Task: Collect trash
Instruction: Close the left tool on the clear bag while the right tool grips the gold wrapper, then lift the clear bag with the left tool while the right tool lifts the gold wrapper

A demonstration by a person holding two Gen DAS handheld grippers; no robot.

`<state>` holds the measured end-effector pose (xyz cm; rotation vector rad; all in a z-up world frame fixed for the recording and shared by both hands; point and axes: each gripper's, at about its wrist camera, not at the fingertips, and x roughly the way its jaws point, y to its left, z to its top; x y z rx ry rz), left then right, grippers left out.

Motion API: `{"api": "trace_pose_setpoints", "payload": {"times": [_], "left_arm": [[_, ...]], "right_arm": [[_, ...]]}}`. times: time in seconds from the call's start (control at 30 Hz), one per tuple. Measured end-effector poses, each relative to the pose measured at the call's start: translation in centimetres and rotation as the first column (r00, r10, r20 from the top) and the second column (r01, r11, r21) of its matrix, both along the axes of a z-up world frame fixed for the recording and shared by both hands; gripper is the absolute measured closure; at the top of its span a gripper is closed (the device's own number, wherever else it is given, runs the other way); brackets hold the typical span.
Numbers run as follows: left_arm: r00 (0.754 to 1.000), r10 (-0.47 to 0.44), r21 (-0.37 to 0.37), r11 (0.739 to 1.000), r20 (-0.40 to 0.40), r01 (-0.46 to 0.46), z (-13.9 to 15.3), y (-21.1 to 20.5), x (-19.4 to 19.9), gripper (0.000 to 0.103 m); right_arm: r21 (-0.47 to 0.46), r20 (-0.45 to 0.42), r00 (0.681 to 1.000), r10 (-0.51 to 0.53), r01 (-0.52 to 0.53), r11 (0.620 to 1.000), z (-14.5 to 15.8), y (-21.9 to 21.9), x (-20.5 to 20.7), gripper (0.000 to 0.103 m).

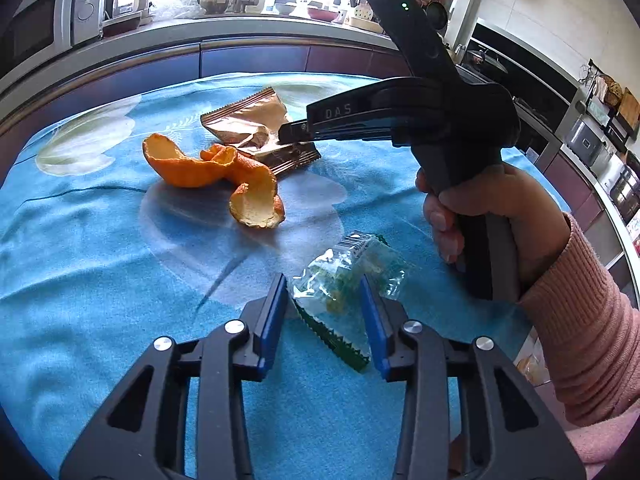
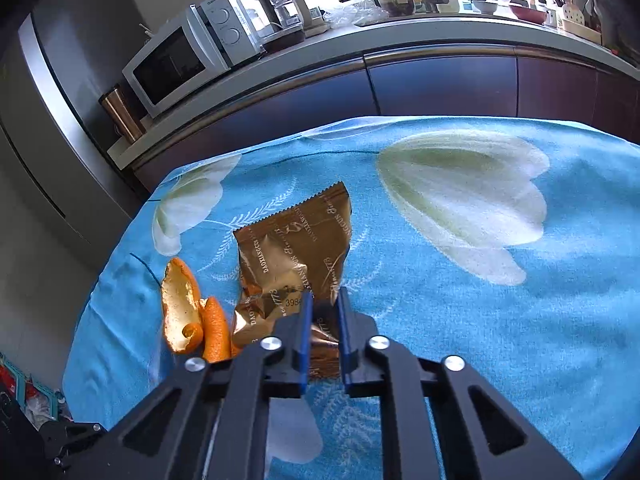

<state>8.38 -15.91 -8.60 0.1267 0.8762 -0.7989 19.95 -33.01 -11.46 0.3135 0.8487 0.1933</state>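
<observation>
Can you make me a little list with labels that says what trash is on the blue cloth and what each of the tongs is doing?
surface: blue flowered cloth over a table
trash 1: gold snack wrapper, crumpled at its near end
trash 2: orange peel, curled, beside the gold wrapper
trash 3: clear and green wrapper, apart from the peel
right tongs: closed on the gold wrapper's near edge
left tongs: around the clear and green wrapper, pads touching its sides
person: hand in a pink sleeve holds the right tongs' handle
</observation>
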Motion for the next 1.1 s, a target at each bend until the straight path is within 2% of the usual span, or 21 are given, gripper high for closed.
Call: {"api": "trace_pose_setpoints", "payload": {"times": [0.1,0.3,0.6,1.1], "left_arm": [[1.0,0.002,-0.004,1.0,0.008,-0.002,0.2,0.4,-0.3,0.073],[1.0,0.011,-0.019,1.0,0.018,-0.01,0.7,1.5,-0.6,0.075],[0.997,0.074,-0.055,0.996,0.035,-0.072,1.8,4.9,-0.1,0.075],[0.978,0.191,-0.069,0.98,0.086,-0.186,3.3,10.0,-0.4,0.075]], "right_arm": [[0.029,0.02,1.0,-0.001,0.0,1.0,0.2,-0.5,-0.7,0.1],[0.078,0.084,0.996,-0.028,0.021,0.997,1.5,-1.6,-2.4,0.102],[0.093,0.171,0.984,-0.048,0.032,0.995,4.2,-1.7,-5.2,0.102],[0.144,0.242,0.97,-0.036,0.0,0.99,6.6,-0.4,-8.4,0.102]]}}
